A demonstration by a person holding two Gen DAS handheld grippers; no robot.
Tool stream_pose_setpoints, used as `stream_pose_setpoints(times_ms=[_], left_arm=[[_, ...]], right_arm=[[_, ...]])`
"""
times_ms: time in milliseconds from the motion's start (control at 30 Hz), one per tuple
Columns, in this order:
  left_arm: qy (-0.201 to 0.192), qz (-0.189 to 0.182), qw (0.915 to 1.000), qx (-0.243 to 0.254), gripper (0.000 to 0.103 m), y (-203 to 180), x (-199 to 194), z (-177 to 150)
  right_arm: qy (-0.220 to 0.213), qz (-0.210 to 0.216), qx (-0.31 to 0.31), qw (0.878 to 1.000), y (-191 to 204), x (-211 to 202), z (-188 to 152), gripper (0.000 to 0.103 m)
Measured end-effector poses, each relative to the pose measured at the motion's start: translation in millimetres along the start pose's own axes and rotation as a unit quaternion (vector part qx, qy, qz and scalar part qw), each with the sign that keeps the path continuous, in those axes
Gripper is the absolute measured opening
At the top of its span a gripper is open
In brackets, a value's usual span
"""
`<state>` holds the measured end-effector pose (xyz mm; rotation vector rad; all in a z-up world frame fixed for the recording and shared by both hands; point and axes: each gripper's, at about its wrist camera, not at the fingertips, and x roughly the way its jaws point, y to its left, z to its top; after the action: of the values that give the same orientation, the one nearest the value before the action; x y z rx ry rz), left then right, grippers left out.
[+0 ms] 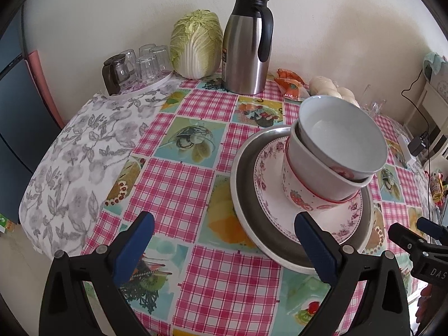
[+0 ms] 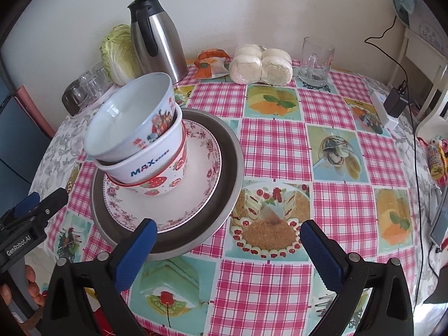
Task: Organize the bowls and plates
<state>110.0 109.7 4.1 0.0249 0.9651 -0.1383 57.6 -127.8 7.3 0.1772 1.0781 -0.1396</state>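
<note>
Left claw [image 1: 224, 249], right claw [image 2: 228, 249] both agape, empty; bowl stack [image 2: 140, 140] ahead between them.

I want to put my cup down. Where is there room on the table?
Free cloth lies right of the metal tray, before the buns and glass mug. More lies left of the tray, before the thermos. The back edge is crowded.

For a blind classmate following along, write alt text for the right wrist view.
Three nested bowls lean in a stack on a floral plate inside a metal pan, on a pink checked tablecloth. The open right gripper hovers nearby, empty, with a steel thermos jug, cabbage and wrapped buns behind.
</note>
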Motion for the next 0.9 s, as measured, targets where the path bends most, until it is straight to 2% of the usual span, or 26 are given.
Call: stream_pose_setpoints(times_ms=[233,367,900], left_arm=[[0.012,-0.016,0.9998,-0.007,0.1,2,6,-8],[0.028,-0.003,0.9996,0.005,0.1,-2,14,-10],[0.051,-0.015,0.9984,0.018,0.1,-10,27,-14]], right_arm=[[0.004,-0.005,0.003,1.0,-2,5,-8,0.103],[0.013,-0.009,0.001,1.0,-1,13,-11,0.103],[0.029,-0.015,-0.009,0.999,3,25,-16,0.103]])
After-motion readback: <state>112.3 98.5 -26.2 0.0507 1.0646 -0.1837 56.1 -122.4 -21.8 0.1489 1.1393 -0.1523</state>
